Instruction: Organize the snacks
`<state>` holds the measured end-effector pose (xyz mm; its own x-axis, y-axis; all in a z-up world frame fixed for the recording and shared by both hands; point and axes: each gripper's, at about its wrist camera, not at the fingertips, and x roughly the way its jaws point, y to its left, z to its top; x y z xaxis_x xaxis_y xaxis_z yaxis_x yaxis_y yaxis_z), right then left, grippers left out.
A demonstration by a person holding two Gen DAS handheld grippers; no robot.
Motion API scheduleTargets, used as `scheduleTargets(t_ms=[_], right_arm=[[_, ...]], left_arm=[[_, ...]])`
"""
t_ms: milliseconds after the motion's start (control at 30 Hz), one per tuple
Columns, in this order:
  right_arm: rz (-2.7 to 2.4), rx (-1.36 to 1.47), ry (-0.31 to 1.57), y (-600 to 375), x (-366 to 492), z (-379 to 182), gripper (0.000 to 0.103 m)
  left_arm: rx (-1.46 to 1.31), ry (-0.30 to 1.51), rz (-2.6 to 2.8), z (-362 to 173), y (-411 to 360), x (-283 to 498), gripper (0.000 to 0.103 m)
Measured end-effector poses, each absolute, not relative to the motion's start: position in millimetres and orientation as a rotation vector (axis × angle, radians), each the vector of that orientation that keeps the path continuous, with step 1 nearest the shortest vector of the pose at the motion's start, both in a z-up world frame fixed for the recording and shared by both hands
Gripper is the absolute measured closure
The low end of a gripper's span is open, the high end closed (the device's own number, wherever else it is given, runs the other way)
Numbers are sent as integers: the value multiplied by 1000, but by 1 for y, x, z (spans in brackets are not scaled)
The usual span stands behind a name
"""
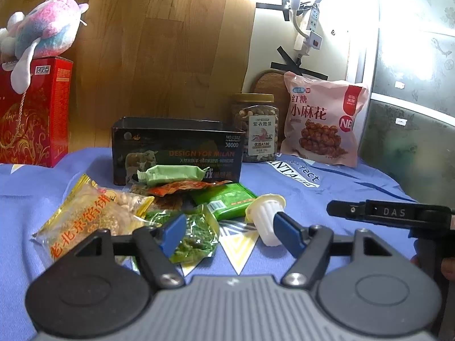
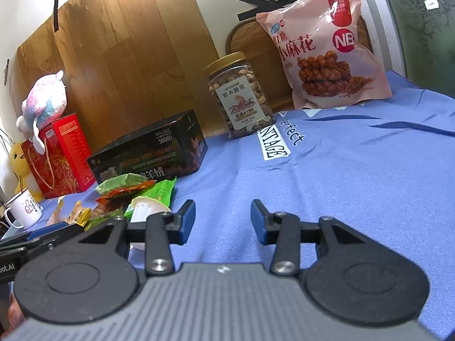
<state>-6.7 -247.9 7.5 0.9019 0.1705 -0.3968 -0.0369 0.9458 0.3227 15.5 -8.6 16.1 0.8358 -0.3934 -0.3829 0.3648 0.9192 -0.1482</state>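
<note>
A pile of small snack packets lies on the blue cloth (image 1: 327,196) before an open dark box (image 1: 176,149): a yellow cake packet (image 1: 85,218), a light green bar (image 1: 170,174), an orange packet (image 1: 182,186), a dark green packet (image 1: 224,199), a clear green packet (image 1: 196,233) and a white jelly cup (image 1: 266,217). My left gripper (image 1: 230,234) is open, low over the pile's near edge, its fingers either side of the green packet and cup. My right gripper (image 2: 223,218) is open and empty over bare cloth, right of the pile (image 2: 133,196).
A nut jar (image 1: 257,128) and a pink snack bag (image 1: 324,119) stand at the back by the wall. A red gift box (image 1: 34,113) with a plush toy (image 1: 42,34) stands at the left. A white mug (image 2: 22,209) sits at the far left.
</note>
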Motion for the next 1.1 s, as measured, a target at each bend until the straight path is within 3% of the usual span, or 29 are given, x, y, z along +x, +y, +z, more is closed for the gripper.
scheduleTargets(t_ms=[1100], right_arm=[[217,300,431,-245,-5,9,57]], left_arm=[[-49,421,-383,15,-12,17,32]])
